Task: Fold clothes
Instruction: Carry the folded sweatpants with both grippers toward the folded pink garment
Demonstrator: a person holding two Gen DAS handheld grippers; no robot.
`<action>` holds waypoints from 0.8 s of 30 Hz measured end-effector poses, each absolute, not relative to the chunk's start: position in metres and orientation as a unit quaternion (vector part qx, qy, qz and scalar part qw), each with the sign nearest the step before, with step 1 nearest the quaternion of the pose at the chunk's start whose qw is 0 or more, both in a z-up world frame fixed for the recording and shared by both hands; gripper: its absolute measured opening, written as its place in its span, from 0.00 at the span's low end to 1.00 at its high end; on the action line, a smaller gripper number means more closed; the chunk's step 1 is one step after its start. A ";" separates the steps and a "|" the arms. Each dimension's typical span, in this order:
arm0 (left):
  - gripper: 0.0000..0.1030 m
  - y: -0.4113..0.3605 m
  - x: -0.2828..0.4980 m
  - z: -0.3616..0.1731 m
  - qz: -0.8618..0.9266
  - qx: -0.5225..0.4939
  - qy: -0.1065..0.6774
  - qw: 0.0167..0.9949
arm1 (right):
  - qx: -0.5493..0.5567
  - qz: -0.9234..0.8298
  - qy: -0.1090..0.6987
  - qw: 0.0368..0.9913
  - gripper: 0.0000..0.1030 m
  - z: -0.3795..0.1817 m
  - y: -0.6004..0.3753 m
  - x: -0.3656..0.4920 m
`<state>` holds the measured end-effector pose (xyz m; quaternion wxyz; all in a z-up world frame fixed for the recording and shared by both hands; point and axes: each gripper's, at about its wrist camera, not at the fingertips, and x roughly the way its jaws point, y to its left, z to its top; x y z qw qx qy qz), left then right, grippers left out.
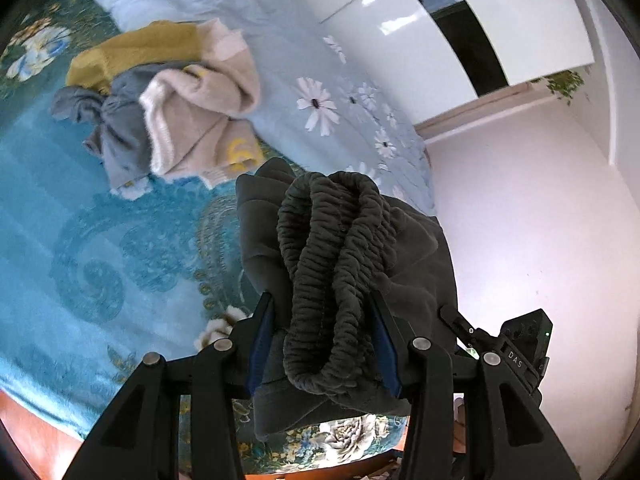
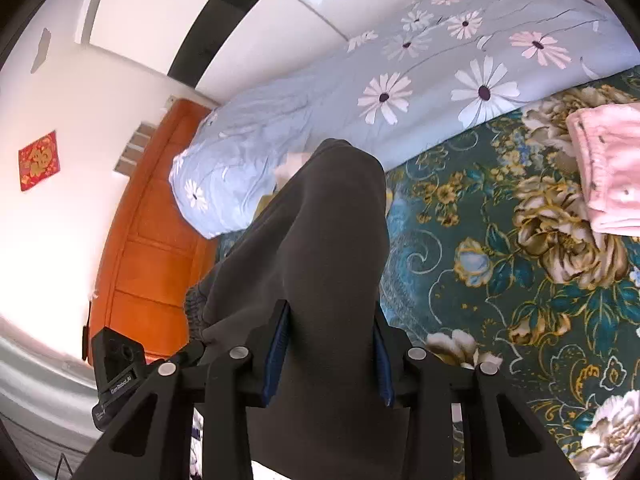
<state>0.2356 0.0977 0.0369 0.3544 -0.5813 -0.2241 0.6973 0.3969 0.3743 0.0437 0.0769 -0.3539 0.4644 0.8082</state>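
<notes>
In the left wrist view we see what the right one hides: a loose heap of a mustard-yellow towel (image 1: 132, 46), a crumpled grey garment (image 1: 116, 128) and a fuzzy beige knit with white trim and a yellow print (image 1: 200, 120), lying on the teal floral bedspread (image 1: 80, 240) well beyond the dark charcoal fleece trousers (image 1: 332, 264). The left gripper (image 1: 324, 336) is clenched on those trousers at the bunched, ribbed elastic waistband (image 1: 320, 280), which loops thickly between the blue pads and fills the gap. The pale blue daisy-print duvet (image 1: 280, 60) runs along the far side of the trousers, against glossy white wardrobe doors (image 1: 384, 40).

The right wrist view alone shows an orange wooden headboard (image 2: 152, 240) to the left of the trousers (image 2: 320, 240) and a red paper wall charm (image 2: 39, 160) further left still. To the right of the trousers, well apart, a folded pink garment (image 2: 612, 168) rests on the bedspread (image 2: 500, 280). The right gripper (image 2: 330, 356) grips a smooth, unribbed fold of the same cloth, pressed on both sides by its pads.

The trousers hang lifted above the bedspread, held between the two tools; the left gripper's black frame (image 2: 116, 376) shows at the lower left here. In this view the cloth's long axis runs away from the camera toward the duvet (image 2: 360, 120) (a gathered cuff or waist edge peeks out at its left side; we cannot tell which). The fabric looks soft and matte, the waistband tightly corrugated.
</notes>
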 end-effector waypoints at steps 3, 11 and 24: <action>0.46 0.102 0.233 0.035 0.685 -0.582 -0.228 0.373 | -0.349 0.810 0.461 0.096 0.39 0.055 0.375 0.403; 0.46 0.115 0.230 0.039 0.665 -0.576 -0.230 0.416 | -0.340 0.812 0.452 0.140 0.39 0.079 0.374 0.418; 0.46 0.170 0.248 0.052 0.659 -0.575 -0.195 0.444 | -0.316 0.811 0.465 0.162 0.39 0.086 0.409 0.462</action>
